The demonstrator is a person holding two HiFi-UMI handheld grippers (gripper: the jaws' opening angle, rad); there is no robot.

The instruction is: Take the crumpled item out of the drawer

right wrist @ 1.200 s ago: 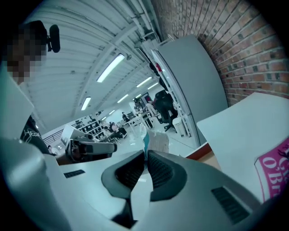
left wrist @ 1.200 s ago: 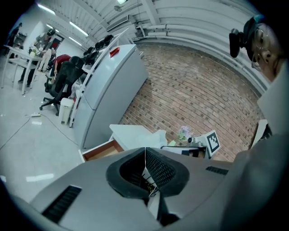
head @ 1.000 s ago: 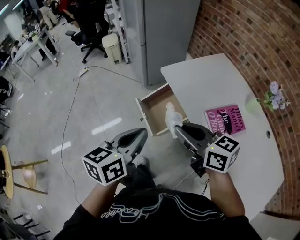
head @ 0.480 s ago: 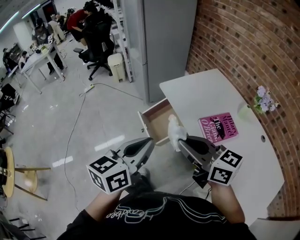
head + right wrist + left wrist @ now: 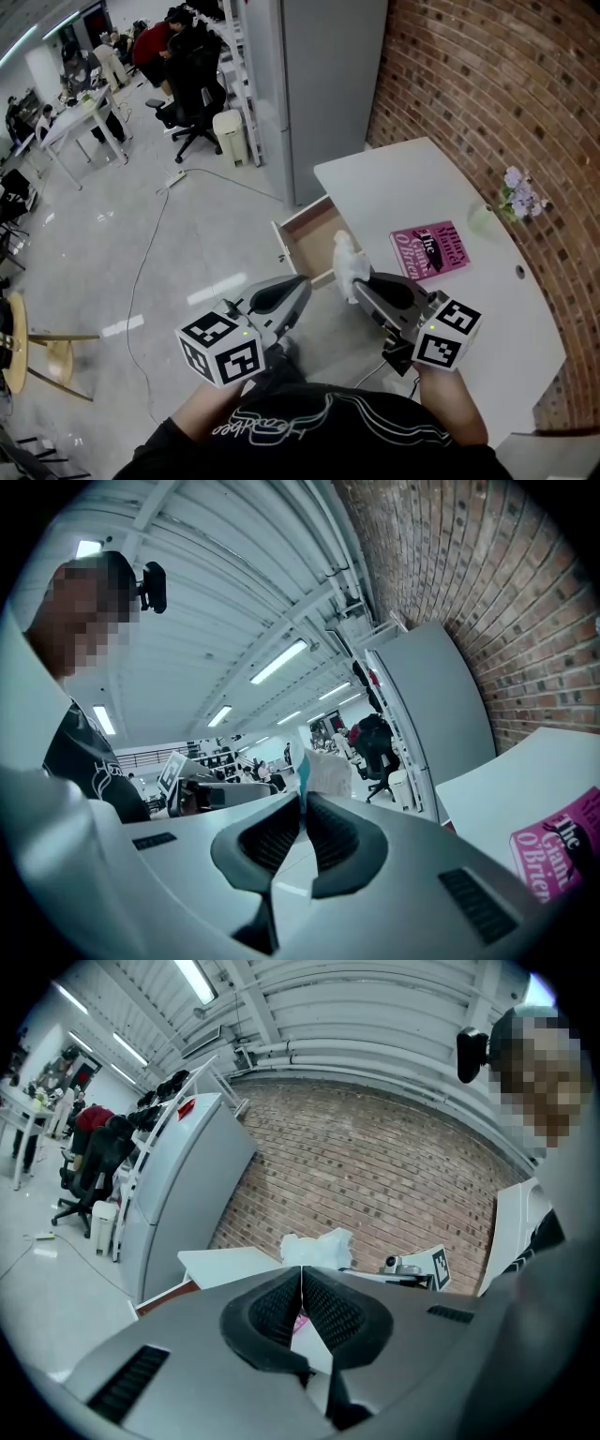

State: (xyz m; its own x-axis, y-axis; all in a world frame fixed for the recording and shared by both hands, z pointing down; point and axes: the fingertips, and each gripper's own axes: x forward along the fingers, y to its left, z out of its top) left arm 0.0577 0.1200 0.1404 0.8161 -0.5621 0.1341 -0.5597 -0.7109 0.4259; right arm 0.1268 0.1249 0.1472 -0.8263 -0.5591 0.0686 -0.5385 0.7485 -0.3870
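My right gripper (image 5: 357,284) is shut on a crumpled white paper item (image 5: 348,262), holding it up in front of the open wooden drawer (image 5: 302,234) of the white desk (image 5: 441,309). In the right gripper view the crumpled paper (image 5: 323,772) sticks up from between the closed jaws of that gripper (image 5: 304,803). My left gripper (image 5: 302,283) hangs to the left over the floor, jaws together with nothing in them. The left gripper view shows its jaws (image 5: 301,1271) closed, with the crumpled paper (image 5: 317,1246) beyond them.
A pink book (image 5: 428,250) lies on the desk, and a small vase of flowers (image 5: 511,197) stands near the brick wall (image 5: 487,84). A grey cabinet (image 5: 323,75) stands behind the desk. A cable (image 5: 150,244) runs across the floor; office chairs and people are far back left.
The head view has shifted a little, so the desk and drawer sit slightly higher. Both grippers keep their places, and the right one still holds the crumpled paper.
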